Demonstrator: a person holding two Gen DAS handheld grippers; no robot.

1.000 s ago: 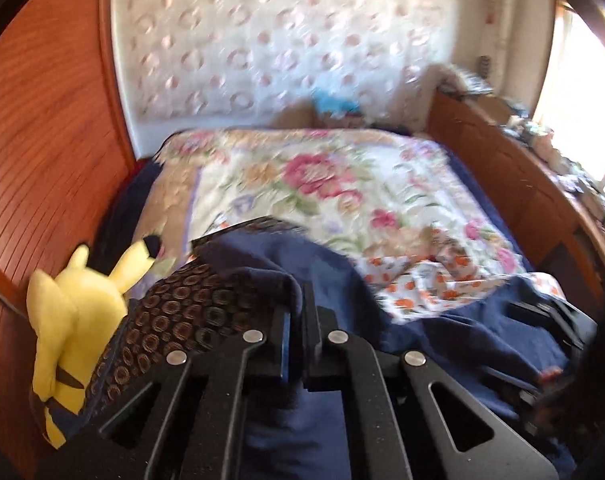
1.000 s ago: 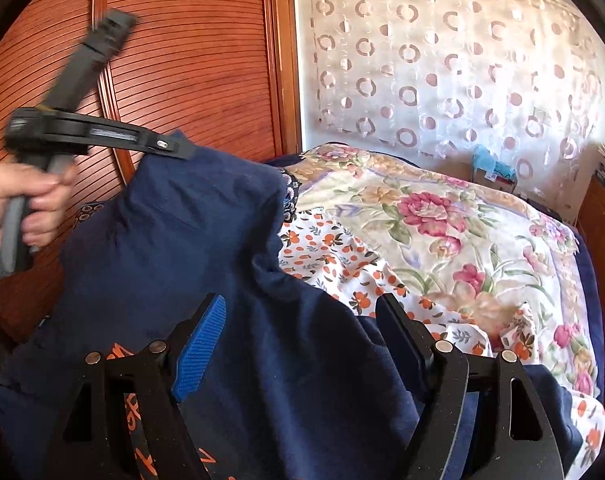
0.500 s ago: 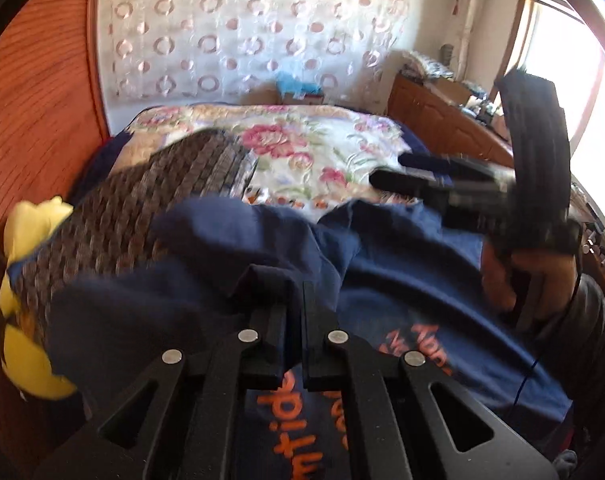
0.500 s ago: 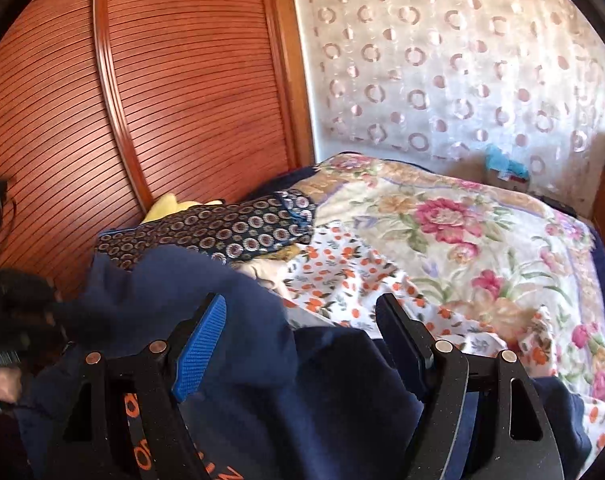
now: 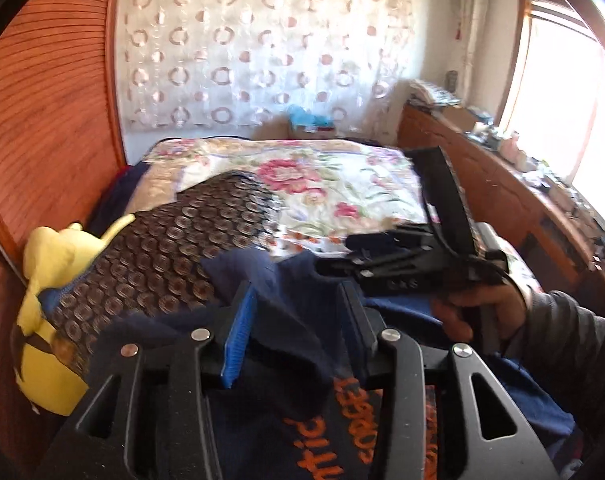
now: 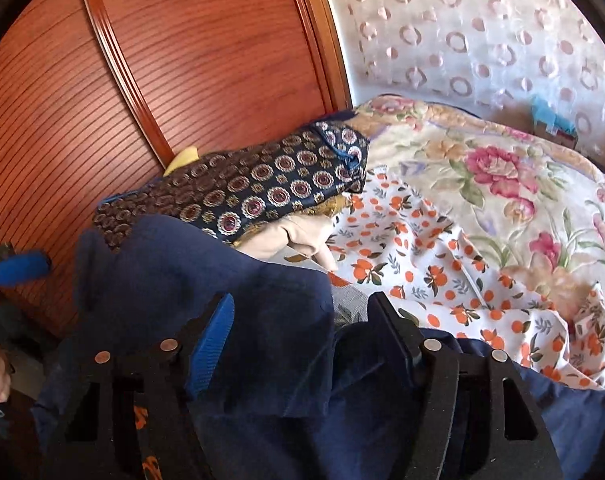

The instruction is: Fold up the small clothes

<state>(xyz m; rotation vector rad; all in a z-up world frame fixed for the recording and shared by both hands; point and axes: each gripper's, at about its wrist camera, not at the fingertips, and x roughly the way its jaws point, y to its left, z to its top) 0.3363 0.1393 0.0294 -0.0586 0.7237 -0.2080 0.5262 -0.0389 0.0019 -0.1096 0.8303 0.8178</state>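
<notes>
We see the left gripper [image 5: 298, 320] opening and the right gripper [image 6: 302, 332] closing, both straddling unpinched navy shirt [image 6: 230, 280] fabric.

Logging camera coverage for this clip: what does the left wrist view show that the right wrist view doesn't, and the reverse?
Left wrist only: the right gripper from outside, the hand holding it, the window, the yellow plush toy.
Right wrist only: the beige garment under the patterned pillow.
Both: the navy shirt between the jaws, the floral bedspread.
</notes>
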